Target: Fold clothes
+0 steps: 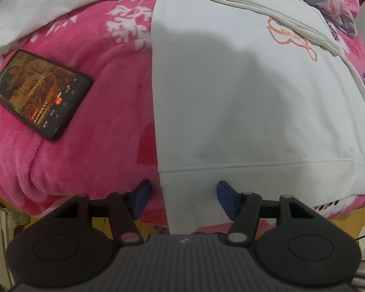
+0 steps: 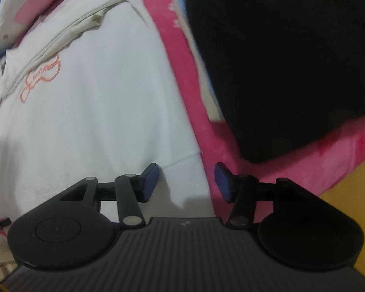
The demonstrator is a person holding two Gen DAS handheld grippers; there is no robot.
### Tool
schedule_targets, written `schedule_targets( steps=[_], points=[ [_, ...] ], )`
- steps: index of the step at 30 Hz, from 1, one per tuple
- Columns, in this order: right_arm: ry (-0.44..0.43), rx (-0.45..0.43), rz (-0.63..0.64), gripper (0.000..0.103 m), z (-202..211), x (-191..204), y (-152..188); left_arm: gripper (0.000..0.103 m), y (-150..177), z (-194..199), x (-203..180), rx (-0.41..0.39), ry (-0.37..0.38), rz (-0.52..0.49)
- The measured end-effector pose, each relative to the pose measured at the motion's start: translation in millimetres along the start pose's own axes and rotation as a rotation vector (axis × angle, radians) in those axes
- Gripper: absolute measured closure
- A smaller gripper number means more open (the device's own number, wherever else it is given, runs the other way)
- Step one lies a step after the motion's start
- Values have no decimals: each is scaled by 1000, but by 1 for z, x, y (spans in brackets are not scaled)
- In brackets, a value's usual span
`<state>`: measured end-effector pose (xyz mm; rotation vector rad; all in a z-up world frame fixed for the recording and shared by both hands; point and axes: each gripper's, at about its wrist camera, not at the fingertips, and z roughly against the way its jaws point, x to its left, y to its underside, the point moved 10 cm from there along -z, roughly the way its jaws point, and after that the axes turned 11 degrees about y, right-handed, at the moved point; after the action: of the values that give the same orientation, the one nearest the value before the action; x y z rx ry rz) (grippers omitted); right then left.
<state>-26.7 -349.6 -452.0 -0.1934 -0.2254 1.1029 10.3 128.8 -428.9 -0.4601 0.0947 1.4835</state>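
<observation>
The white sweatshirt point(image 1: 255, 102) lies flat on the pink blanket point(image 1: 85, 146), its hem at the near edge, sleeves folded in. The left gripper point(image 1: 182, 199) and right gripper point(image 2: 186, 182) straddle the hem corners, jaws apart, gripping nothing, probably poised to fold it upward. A phone point(image 1: 40, 92) lies alongside.

White sweatshirt point(image 1: 255, 102) lies flat on the pink blanket point(image 1: 104, 146). Left gripper point(image 1: 182, 198) hovers at the sweatshirt's ribbed hem corner, jaws apart, one either side of its edge. A lit phone point(image 1: 40, 93) rests left of the sweatshirt.
</observation>
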Motion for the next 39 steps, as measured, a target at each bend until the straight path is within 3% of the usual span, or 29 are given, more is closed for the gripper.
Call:
schedule_targets(
  steps=[4, 8, 12, 15, 20, 21, 22, 23, 24, 25, 31, 34, 39],
  points=[
    [-80, 40, -58, 53, 6, -1, 9, 44, -1, 3, -2, -5, 5, -11],
    [-78, 9, -93, 53, 6, -7, -6, 44, -9, 5, -1, -31, 18, 0],
    [-107, 39, -89, 53, 1, -3, -6, 44, -6, 1, 0, -28, 28, 19],
    [-141, 78, -78, 72, 4, -1, -1, 50, 3, -1, -5, 4, 68, 25],
    [-160, 95, -115, 77, -3, -5, -5, 55, 6, -3, -4, -12, 58, 42],
    [-166, 98, -119, 80, -5, -5, -5, 60, 6, -3, -4, -18, 57, 52],
    [-172, 100, -122, 93, -6, -5, -5, 69, 6, -3, -4, -20, 42, 39],
    [-186, 102, -124, 98, -4, -4, -4, 76, 6, -1, -4, -23, 26, 26],
    [-196, 99, -124, 98, -2, -3, -4, 89, 5, 2, -6, -27, 8, 4],
    [-201, 92, -117, 98, 2, -2, -4, 94, 5, 6, -7, -31, -8, -16],
    [-248, 37, -71, 99, 40, 12, -17, 97, -2, 48, -19, -75, -2, -28],
    [-223, 88, -91, 99, 32, 5, -15, 97, 0, 47, -21, -34, -5, -16],
    [-318, 57, -132, 99, 58, 14, -33, 97, -26, 70, -27, -81, 42, 11]
  ],
)
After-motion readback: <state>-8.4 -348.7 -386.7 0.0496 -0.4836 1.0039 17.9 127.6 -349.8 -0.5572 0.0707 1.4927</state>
